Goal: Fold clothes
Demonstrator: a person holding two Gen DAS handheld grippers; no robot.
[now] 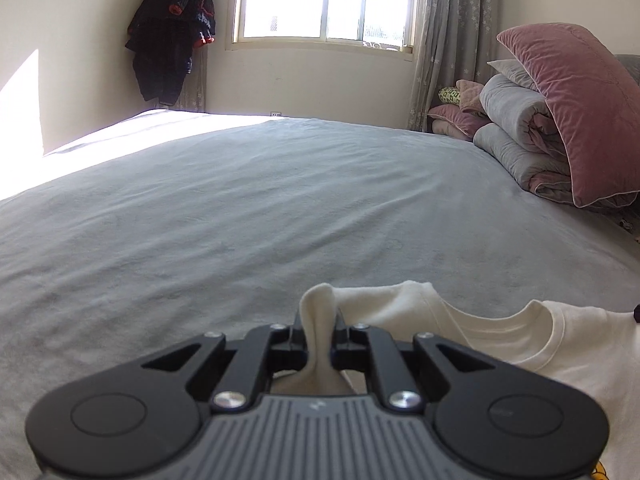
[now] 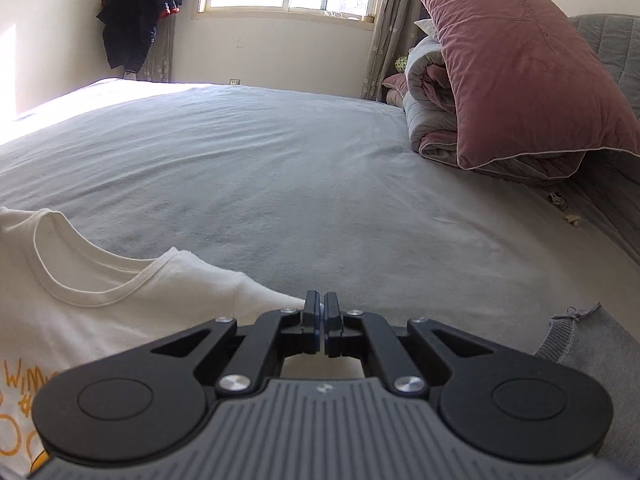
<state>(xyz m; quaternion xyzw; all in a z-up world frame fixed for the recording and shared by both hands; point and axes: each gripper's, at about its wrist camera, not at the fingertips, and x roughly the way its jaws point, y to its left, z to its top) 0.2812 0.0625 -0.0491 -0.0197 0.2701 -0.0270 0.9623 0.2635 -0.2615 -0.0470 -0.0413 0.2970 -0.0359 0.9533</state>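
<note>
A white T-shirt (image 1: pixel 560 340) with a ribbed neckline and an orange print lies on the grey bed sheet (image 1: pixel 240 200). My left gripper (image 1: pixel 318 320) is shut on a bunched fold of its shoulder, and the cloth stands up between the fingers. In the right wrist view the same T-shirt (image 2: pixel 140 312) spreads to the left, and its other shoulder edge runs straight into the tips of my right gripper (image 2: pixel 321 306). That gripper is shut, with only a thin white sliver of the shirt showing between the pads. The shirt's lower part is hidden under both grippers.
A pink pillow (image 2: pixel 520 80) leans on a folded grey duvet (image 2: pixel 428 100) at the right of the bed. A grey garment (image 2: pixel 580 344) lies beside my right gripper. Dark clothes (image 1: pixel 172 36) hang in the far corner by the window (image 1: pixel 324 0).
</note>
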